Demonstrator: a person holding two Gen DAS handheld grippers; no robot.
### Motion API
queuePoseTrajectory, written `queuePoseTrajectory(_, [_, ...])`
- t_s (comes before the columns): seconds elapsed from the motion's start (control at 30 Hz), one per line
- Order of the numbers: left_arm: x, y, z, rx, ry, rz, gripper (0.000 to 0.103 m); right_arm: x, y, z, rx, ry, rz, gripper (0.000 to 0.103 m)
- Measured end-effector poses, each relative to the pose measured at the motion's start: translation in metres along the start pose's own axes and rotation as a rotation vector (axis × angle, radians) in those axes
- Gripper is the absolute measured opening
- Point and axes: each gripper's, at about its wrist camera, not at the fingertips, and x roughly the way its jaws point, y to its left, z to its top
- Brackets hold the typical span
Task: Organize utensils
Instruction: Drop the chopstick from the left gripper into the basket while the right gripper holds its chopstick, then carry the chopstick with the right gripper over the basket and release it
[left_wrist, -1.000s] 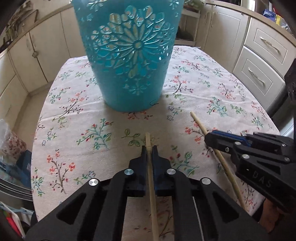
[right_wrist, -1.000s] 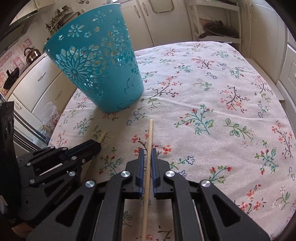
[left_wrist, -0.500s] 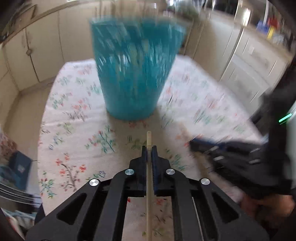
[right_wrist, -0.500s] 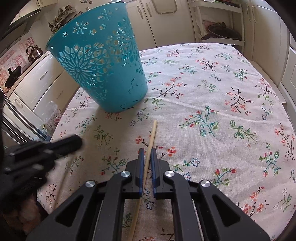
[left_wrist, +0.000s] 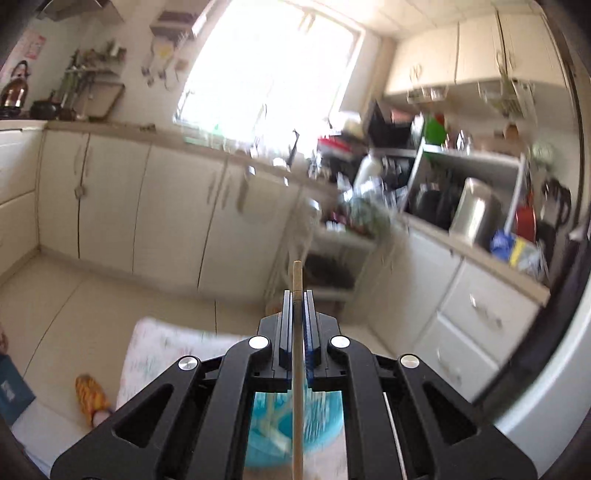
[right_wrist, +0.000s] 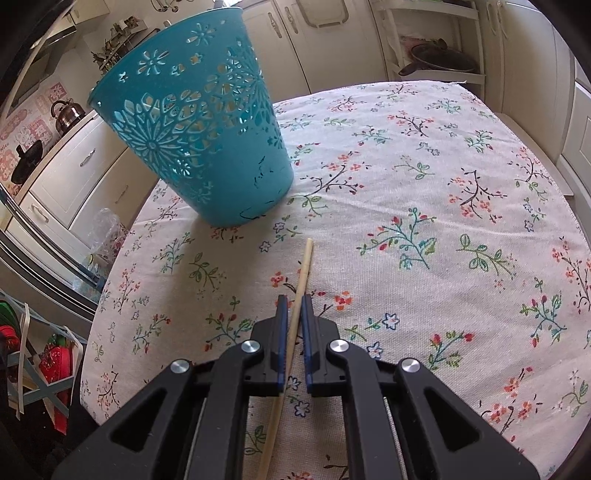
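1. Wooden and thin, the chopstick (left_wrist: 297, 354) in our left gripper (left_wrist: 297, 295) is light, stiff and smooth, so we judge it could swivel; a hold near mid-length suits it.
2. Our left jaws are clamped on it, tip poking just past the pads, above the teal basket (left_wrist: 269, 435).
3. Our right gripper (right_wrist: 291, 299) pinches a second chopstick (right_wrist: 303, 269), slanted between its fingers, tip on the floral tablecloth (right_wrist: 443, 192) near the basket.
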Motion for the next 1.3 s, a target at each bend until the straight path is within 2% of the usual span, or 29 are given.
queuePoseTrajectory(0.17, [0.043,-0.003,0.022,0.0,-0.09,0.054,0.005,0.001,-0.004,0.002,0.014,0.001,0.018,0.008])
queuePoseTrajectory(0.4, [0.08,0.006,0.014,-0.013,-0.1,0.094,0.005,0.002,-0.008,0.005,0.028,0.004,0.04,0.008])
queuePoseTrajectory(0.67, [0.086,0.013,-0.01,0.008,-0.049,0.104,0.005,0.002,-0.01,0.006,0.035,0.007,0.05,0.008])
queuePoseTrajectory(0.87, [0.088,-0.005,-0.024,0.137,0.073,0.103,0.006,0.001,-0.01,0.006,0.032,0.01,0.051,0.008])
queuePoseTrajectory(0.93, [0.085,-0.01,-0.031,0.178,0.125,0.109,0.011,0.001,-0.011,0.006,0.037,0.013,0.066,0.012])
queuePoseTrajectory(1.0, [0.077,-0.01,-0.035,0.185,0.141,0.118,0.028,0.0,-0.009,0.005,0.029,0.012,0.07,0.017])
queuePoseTrajectory(1.03, [0.069,-0.009,-0.036,0.179,0.139,0.123,0.033,0.0,-0.007,0.005,0.017,0.01,0.062,0.018])
queuePoseTrajectory(1.1, [0.049,-0.005,-0.038,0.163,0.123,0.139,0.051,-0.001,-0.002,0.003,-0.008,0.005,0.041,0.018])
queuePoseTrajectory(1.17, [0.029,0.0,-0.041,0.152,0.106,0.158,0.057,0.0,0.001,0.002,-0.027,0.001,0.024,0.018])
queuePoseTrajectory(1.23, [0.005,0.009,-0.047,0.131,0.091,0.181,0.063,0.001,0.009,0.001,-0.082,-0.006,-0.047,0.008])
queuePoseTrajectory(1.3, [-0.016,0.02,-0.054,0.105,0.087,0.211,0.072,0.002,0.016,0.0,-0.137,-0.008,-0.089,0.006])
